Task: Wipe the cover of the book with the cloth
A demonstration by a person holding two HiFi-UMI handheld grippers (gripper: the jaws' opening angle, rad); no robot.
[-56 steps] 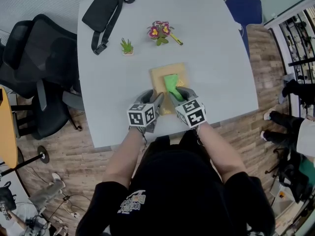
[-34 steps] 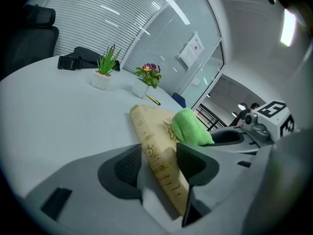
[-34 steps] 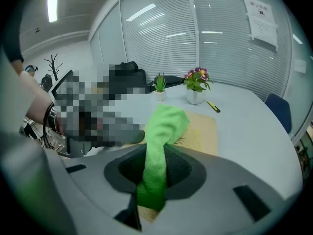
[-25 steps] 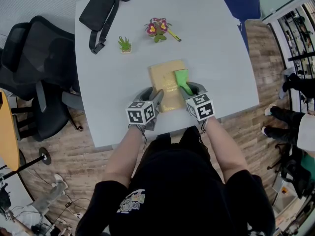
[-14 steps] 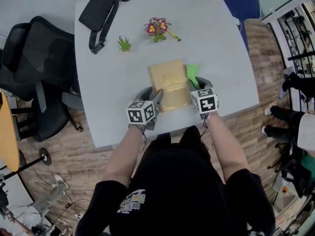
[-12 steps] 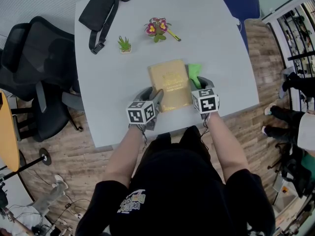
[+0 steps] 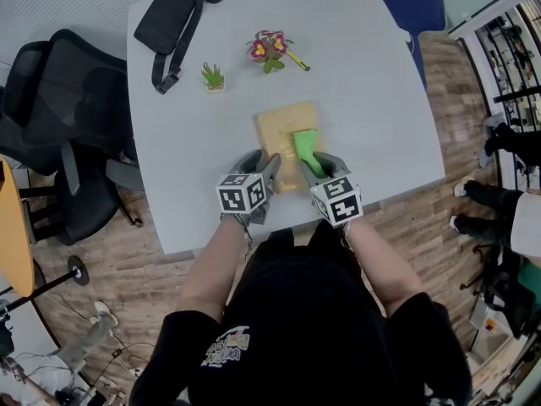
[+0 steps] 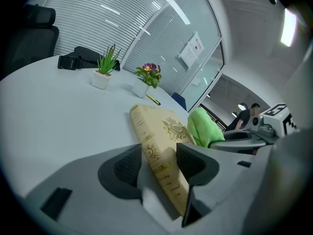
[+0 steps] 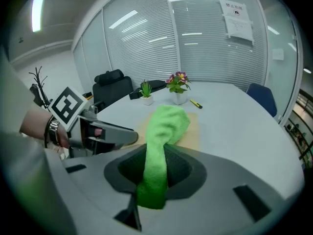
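White table, tan book flat near front edge. Left gripper clamped on book's near left corner. Right gripper closed on green cloth, free end resting on cover, right half.

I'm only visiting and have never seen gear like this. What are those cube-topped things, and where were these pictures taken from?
There is no robot: a person holds two clamp tools. One picture comes from a camera on the person's head, looking down; the other two from cameras riding on the tools. The left hand-held gripper is clamped on the edge of a tan book lying on the pale table. The right hand-held gripper pinches a green cloth whose free end rests on the book's cover. Farther back sit a black bag, a small green plant and a flowering plant.
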